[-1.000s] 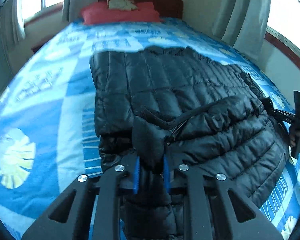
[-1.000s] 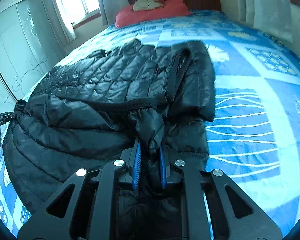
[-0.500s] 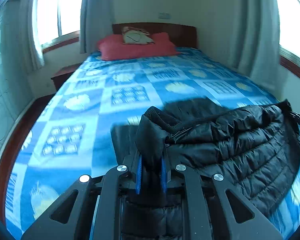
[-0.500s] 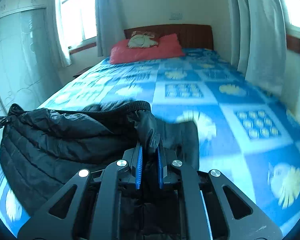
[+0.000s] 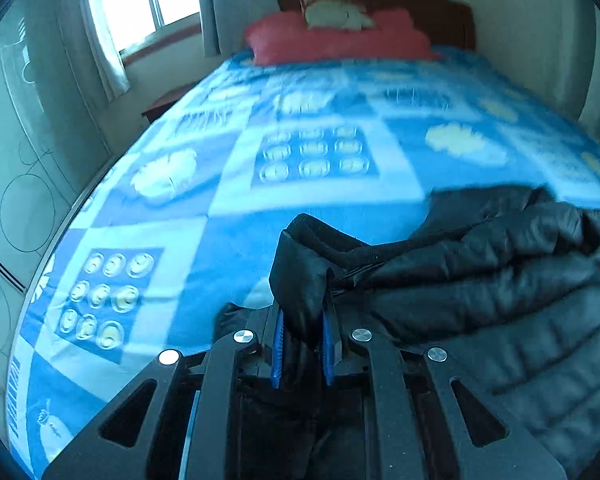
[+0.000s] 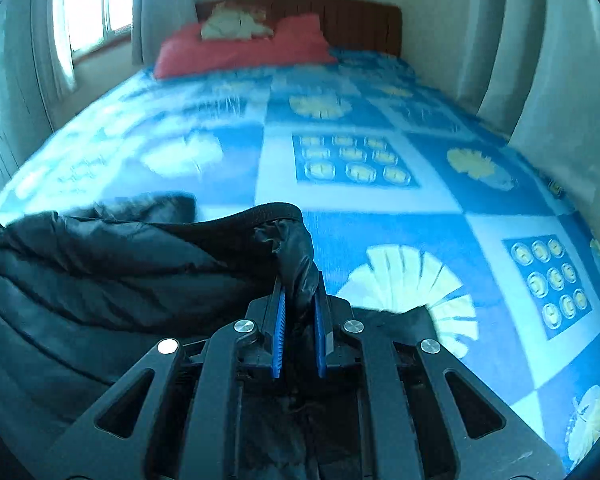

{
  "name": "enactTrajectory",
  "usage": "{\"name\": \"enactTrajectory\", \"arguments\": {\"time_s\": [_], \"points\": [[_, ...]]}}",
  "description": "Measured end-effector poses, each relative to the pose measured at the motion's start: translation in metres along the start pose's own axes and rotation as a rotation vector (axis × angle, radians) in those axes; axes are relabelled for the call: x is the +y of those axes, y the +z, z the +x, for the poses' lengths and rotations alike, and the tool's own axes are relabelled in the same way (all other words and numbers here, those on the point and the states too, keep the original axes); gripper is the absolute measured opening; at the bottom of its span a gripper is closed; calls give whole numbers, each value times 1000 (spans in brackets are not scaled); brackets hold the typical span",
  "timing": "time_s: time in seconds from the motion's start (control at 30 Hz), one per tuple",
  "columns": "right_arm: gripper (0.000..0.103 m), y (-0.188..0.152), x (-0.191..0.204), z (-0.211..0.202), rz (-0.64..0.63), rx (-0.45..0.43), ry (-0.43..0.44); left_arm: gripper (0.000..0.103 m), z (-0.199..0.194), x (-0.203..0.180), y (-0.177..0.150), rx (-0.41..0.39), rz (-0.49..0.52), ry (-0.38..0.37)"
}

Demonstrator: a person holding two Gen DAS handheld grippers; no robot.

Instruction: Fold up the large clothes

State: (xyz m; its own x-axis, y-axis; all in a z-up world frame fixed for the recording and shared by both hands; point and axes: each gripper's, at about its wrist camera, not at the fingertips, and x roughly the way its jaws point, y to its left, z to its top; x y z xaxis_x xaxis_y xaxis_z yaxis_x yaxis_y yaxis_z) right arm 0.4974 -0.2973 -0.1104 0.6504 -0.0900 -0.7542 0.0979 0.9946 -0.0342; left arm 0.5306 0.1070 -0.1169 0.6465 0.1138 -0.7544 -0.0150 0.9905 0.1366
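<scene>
A black quilted puffer jacket [image 5: 480, 292] hangs between my two grippers above the blue patterned bedspread [image 5: 308, 200]. My left gripper [image 5: 303, 320] is shut on a bunched corner of the jacket's ribbed edge, and the jacket stretches off to the right. In the right wrist view my right gripper [image 6: 300, 304] is shut on the opposite corner of the jacket [image 6: 112, 268], which stretches off to the left above the bedspread [image 6: 380, 220]. The jacket's lower part sags out of sight under both grippers.
Red pillows [image 5: 336, 38] and a wooden headboard [image 6: 340, 16] are at the far end of the bed. Curtained windows [image 5: 132, 8] and a wardrobe [image 5: 16, 184] stand on the left. Curtains [image 6: 540, 60] hang on the right.
Both grippers have lifted the jacket's edge up off the bed and carried it toward the foot. The jacket lay spread flat a second ago and now hangs bunched between them.
</scene>
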Motion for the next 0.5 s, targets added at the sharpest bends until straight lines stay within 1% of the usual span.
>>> {"name": "enactTrajectory", "arguments": {"time_s": [0.07,0.13,0.23,0.33,0.4,0.5], "points": [[14,-4,-2,20,15,50,-6,17,10,-2,-3,9,1,7],[17,-9,-3,32,26,73,-11,17,16,-1,-7,7,-16,-6],[20,-13,-7,40,63,72,6,19,22,2,-12,-6,-53,-31],[21,-16,-6,44,63,66,2,21,27,5,-17,-26,-87,-50],[22,-16,-5,45,59,73,-12,22,30,2,-16,-20,-79,-38],[29,-12,-3,37,46,69,-42,25,28,-1,-11,-4,-61,-29]]}}
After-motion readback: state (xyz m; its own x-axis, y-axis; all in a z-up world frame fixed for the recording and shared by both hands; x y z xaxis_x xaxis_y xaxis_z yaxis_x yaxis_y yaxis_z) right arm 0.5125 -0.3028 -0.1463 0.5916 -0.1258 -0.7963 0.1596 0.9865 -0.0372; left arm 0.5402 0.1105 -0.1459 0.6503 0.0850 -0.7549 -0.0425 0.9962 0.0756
